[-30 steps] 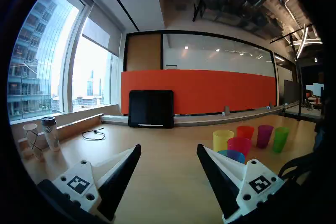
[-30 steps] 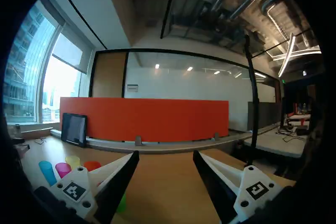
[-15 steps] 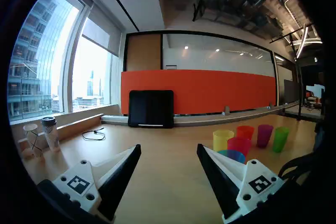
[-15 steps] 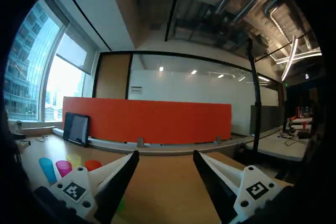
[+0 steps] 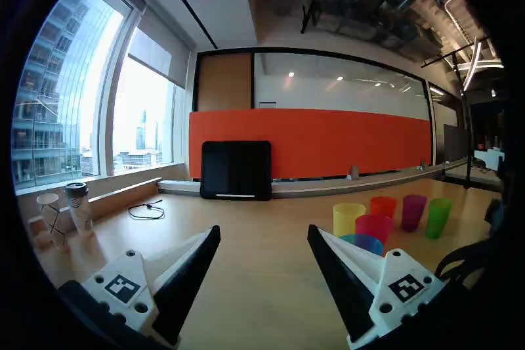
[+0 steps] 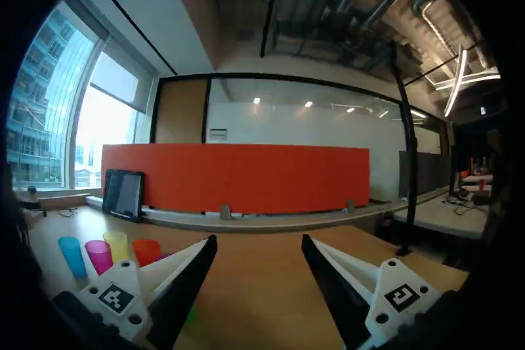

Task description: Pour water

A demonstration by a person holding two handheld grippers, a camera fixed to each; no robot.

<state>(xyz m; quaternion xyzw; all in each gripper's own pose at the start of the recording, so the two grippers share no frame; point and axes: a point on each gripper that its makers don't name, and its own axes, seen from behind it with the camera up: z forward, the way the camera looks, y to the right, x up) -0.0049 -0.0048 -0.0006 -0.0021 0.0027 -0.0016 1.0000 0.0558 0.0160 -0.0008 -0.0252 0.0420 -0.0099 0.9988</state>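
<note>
Several plastic cups stand on the wooden table (image 5: 262, 264): a yellow cup (image 5: 348, 218), an orange cup (image 5: 383, 206), a purple cup (image 5: 413, 211), a green cup (image 5: 438, 217), a pink cup (image 5: 373, 226) and a blue cup (image 5: 361, 243) partly behind my finger. My left gripper (image 5: 264, 245) is open above the table, left of the cups, holding nothing. In the right gripper view the blue cup (image 6: 70, 255), pink cup (image 6: 100, 255), yellow cup (image 6: 119, 244) and orange cup (image 6: 146, 251) sit at the lower left. My right gripper (image 6: 258, 253) is open and empty, right of them.
A black tablet (image 5: 235, 169) leans against the orange partition (image 5: 315, 142) at the table's far edge. A paper coffee cup (image 5: 79, 207) and a wire-frame stand (image 5: 51, 220) sit by the window at left, with a black cable (image 5: 146, 209) nearby. Another desk (image 6: 436, 212) lies to the right.
The left gripper has stayed still. The right gripper view has tilted down and shifted slightly, so the cups sit a little higher and further right in it.
</note>
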